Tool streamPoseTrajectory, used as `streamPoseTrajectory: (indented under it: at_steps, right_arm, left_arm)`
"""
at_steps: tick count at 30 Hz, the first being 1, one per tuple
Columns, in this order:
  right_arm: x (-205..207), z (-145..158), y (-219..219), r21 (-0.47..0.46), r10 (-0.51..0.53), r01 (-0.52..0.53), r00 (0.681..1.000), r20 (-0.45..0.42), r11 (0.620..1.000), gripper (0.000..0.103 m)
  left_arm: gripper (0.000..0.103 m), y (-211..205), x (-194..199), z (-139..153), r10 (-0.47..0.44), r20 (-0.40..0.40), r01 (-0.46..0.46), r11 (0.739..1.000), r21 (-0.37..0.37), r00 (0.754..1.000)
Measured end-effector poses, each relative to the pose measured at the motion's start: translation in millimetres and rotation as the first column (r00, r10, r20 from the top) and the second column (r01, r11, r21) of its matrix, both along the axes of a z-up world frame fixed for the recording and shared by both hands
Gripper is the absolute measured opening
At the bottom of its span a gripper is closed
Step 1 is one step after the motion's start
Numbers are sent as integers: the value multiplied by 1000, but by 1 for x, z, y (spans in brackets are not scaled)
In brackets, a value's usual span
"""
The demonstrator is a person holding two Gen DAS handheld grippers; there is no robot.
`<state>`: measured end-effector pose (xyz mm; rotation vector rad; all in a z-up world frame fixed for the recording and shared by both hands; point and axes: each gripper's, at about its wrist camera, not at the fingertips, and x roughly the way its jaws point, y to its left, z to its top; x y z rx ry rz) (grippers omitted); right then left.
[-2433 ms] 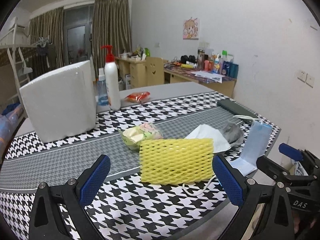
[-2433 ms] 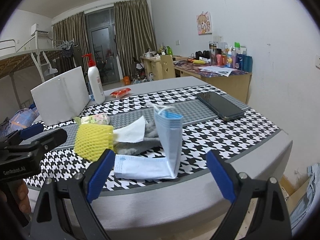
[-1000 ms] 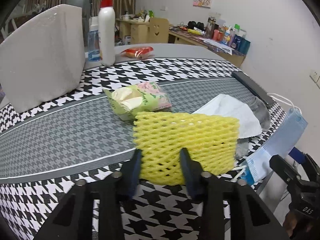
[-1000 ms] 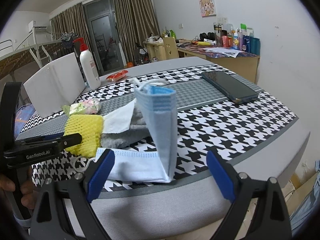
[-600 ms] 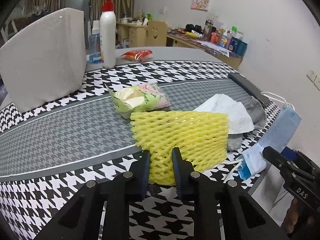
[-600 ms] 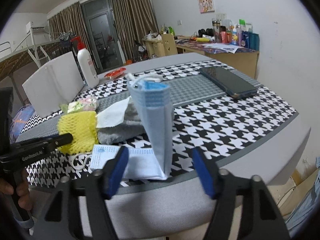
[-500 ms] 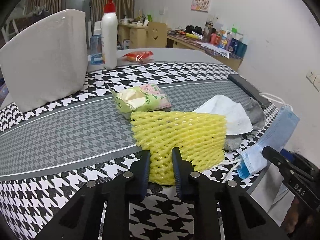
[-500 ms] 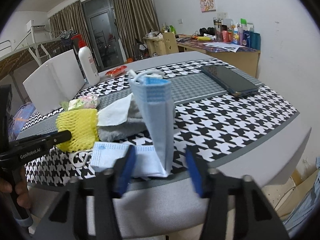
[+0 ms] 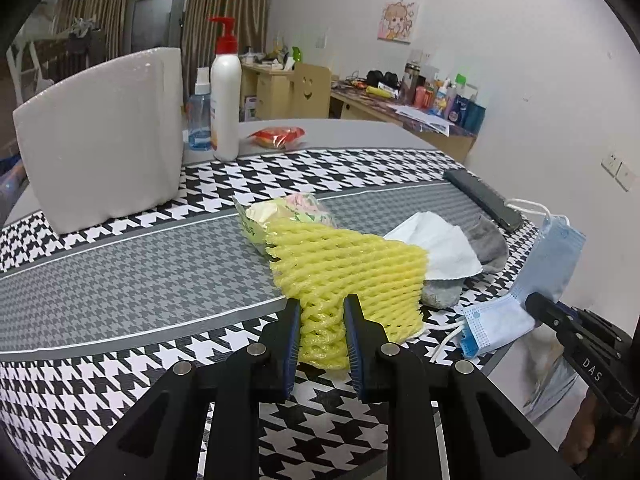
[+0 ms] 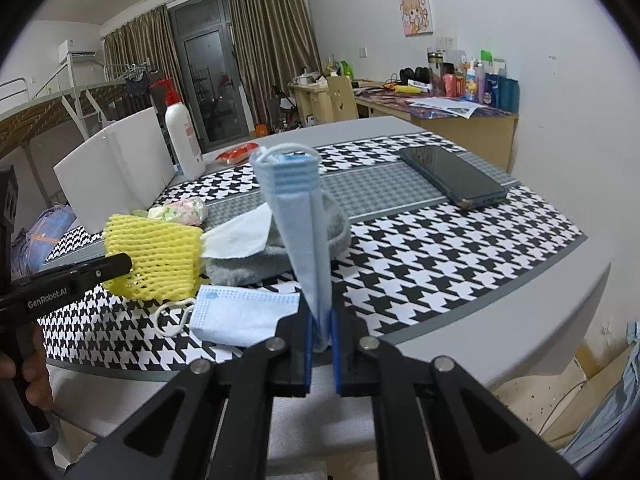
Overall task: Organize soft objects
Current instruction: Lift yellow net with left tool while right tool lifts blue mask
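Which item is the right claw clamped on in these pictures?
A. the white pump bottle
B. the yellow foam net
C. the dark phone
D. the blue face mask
D: the right claw is shut on the blue face mask, which stands up between its fingers, while the left claw pinches the yellow foam net.

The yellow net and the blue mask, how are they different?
The yellow net is open foam mesh with holes; the blue mask is smooth pleated cloth with ear loops. The net lies low over the table; the mask stands up folded. Both are pinched: net in the left hand-held gripper, mask in the right.
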<state>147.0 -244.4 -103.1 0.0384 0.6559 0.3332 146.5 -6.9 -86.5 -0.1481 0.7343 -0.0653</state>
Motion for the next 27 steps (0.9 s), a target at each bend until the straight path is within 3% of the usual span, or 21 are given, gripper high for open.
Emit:
streamPoseTrajectory:
  at_steps: [27]
  right_arm:
    - [-25, 36, 14, 23, 12, -14, 995, 97, 1000, 10]
  left_arm:
    - [23, 20, -41, 36, 50, 124, -52, 999, 13, 991]
